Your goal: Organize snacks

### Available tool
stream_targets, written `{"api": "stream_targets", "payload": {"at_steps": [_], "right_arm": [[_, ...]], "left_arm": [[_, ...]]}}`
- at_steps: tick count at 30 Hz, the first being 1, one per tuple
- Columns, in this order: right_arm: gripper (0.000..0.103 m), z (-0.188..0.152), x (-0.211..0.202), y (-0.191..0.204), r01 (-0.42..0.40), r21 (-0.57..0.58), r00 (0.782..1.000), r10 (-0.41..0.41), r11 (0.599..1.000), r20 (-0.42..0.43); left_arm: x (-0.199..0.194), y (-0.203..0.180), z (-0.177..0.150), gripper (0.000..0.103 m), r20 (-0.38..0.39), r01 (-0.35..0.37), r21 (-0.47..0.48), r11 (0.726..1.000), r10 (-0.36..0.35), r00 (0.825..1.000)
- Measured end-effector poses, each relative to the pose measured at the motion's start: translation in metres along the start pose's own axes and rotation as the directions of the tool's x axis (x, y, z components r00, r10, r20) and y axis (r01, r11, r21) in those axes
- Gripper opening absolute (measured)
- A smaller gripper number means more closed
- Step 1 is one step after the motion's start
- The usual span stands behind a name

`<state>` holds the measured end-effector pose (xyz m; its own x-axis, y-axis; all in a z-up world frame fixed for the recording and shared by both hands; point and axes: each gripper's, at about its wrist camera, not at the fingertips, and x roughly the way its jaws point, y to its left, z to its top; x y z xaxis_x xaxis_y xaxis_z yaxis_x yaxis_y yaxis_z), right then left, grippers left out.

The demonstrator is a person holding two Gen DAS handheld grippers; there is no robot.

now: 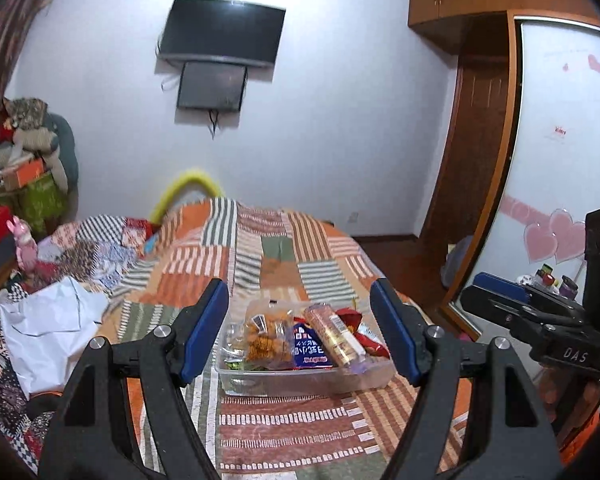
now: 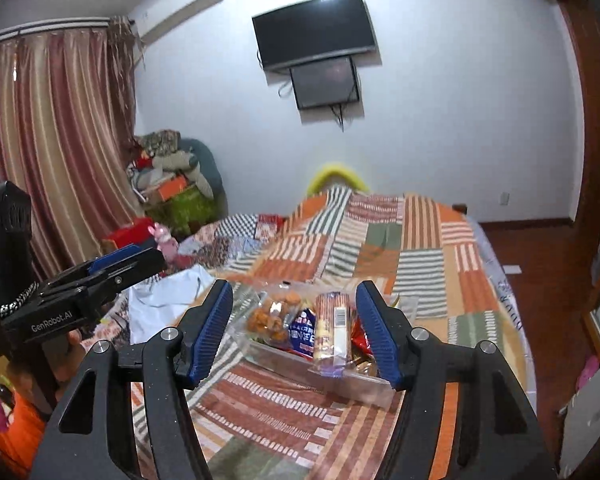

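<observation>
A clear plastic box [image 1: 300,384] [image 2: 364,390] sits on the patchwork bedspread, filled with snacks: an orange snack bag [image 1: 266,340] [image 2: 270,322], a blue packet [image 1: 310,346] [image 2: 302,334], a long biscuit roll [image 1: 334,334] [image 2: 332,328] and a red packet [image 1: 370,340] [image 2: 356,338]. My left gripper [image 1: 300,332] is open, raised above and in front of the box, with nothing between its blue pads. My right gripper [image 2: 294,330] is open too and empty. Each gripper shows at the edge of the other's view: the right gripper [image 1: 536,316], the left gripper [image 2: 84,288].
The patchwork bedspread [image 1: 284,252] [image 2: 380,240] covers the bed. A white bag [image 1: 48,328] [image 2: 160,300] lies left of the box. A pile of clothes and boxes [image 1: 28,160] stands at the far left, a wardrobe [image 1: 560,140] on the right, a TV [image 2: 314,30] on the wall.
</observation>
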<state>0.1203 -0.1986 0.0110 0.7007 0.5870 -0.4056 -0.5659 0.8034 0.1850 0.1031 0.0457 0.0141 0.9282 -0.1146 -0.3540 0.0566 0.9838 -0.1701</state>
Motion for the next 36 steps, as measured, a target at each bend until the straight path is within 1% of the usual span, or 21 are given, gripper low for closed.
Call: {"api": "stream_targets", "payload": {"at_steps": [2, 3, 4, 5, 7, 9, 12, 14, 15, 16, 19, 24, 36], "right_arm": [[0.067, 0.000, -0.009, 0.002, 0.000, 0.004, 1.000, 0.000, 1.000, 0.018], [0.075, -0.001, -0.013, 0.003, 0.002, 0.009, 1.000, -0.002, 1.000, 0.028], [0.077, -0.001, -0.016, 0.003, 0.007, 0.012, 0.999, -0.008, 1.000, 0.040], [0.078, -0.002, -0.020, 0.004, 0.017, 0.013, 0.998, -0.018, 1.000, 0.053], [0.079, -0.003, -0.023, 0.006, 0.029, 0.007, 0.998, -0.030, 1.000, 0.058], [0.085, -0.003, -0.022, 0.007, 0.042, 0.004, 0.997, -0.042, 0.999, 0.062], [0.088, -0.005, -0.025, 0.011, 0.063, -0.008, 0.995, -0.063, 0.998, 0.076], [0.093, -0.006, -0.028, 0.013, 0.075, -0.015, 0.994, -0.073, 0.997, 0.084], [0.099, -0.008, -0.030, 0.013, 0.080, -0.015, 0.993, -0.078, 0.997, 0.089], [0.102, -0.008, -0.030, 0.013, 0.084, -0.015, 0.992, -0.083, 0.996, 0.094], [0.103, -0.010, -0.034, 0.014, 0.096, -0.018, 0.990, -0.093, 0.995, 0.110], [0.103, -0.010, -0.033, 0.014, 0.101, -0.019, 0.990, -0.099, 0.995, 0.105], [0.103, -0.014, -0.037, 0.012, 0.101, -0.008, 0.989, -0.100, 0.995, 0.105]], "left_arm": [[-0.012, -0.004, -0.001, 0.081, 0.020, 0.005, 0.000, 1.000, -0.005, 1.000], [-0.017, -0.005, -0.001, 0.082, 0.028, 0.010, -0.003, 1.000, -0.010, 1.000], [-0.021, -0.007, -0.002, 0.083, 0.032, 0.011, -0.003, 1.000, -0.011, 0.999], [-0.023, -0.009, -0.003, 0.085, 0.036, 0.009, -0.003, 1.000, -0.009, 0.999], [-0.030, -0.011, -0.004, 0.090, 0.048, -0.012, 0.002, 1.000, 0.012, 0.999], [-0.033, -0.013, -0.005, 0.095, 0.060, -0.029, 0.011, 1.000, 0.028, 0.998], [-0.039, -0.015, -0.008, 0.095, 0.063, -0.034, 0.021, 0.999, 0.033, 0.997], [-0.040, -0.017, -0.010, 0.097, 0.064, -0.038, 0.023, 0.999, 0.036, 0.997], [-0.041, -0.018, -0.010, 0.098, 0.068, -0.042, 0.024, 0.999, 0.041, 0.997], [-0.042, -0.019, -0.011, 0.099, 0.073, -0.047, 0.026, 0.999, 0.045, 0.996], [-0.045, -0.021, -0.015, 0.100, 0.082, -0.057, 0.039, 0.998, 0.054, 0.995], [-0.048, -0.025, -0.018, 0.102, 0.085, -0.064, 0.048, 0.997, 0.060, 0.995], [-0.048, -0.025, -0.019, 0.102, 0.084, -0.057, 0.050, 0.997, 0.052, 0.995]]}}
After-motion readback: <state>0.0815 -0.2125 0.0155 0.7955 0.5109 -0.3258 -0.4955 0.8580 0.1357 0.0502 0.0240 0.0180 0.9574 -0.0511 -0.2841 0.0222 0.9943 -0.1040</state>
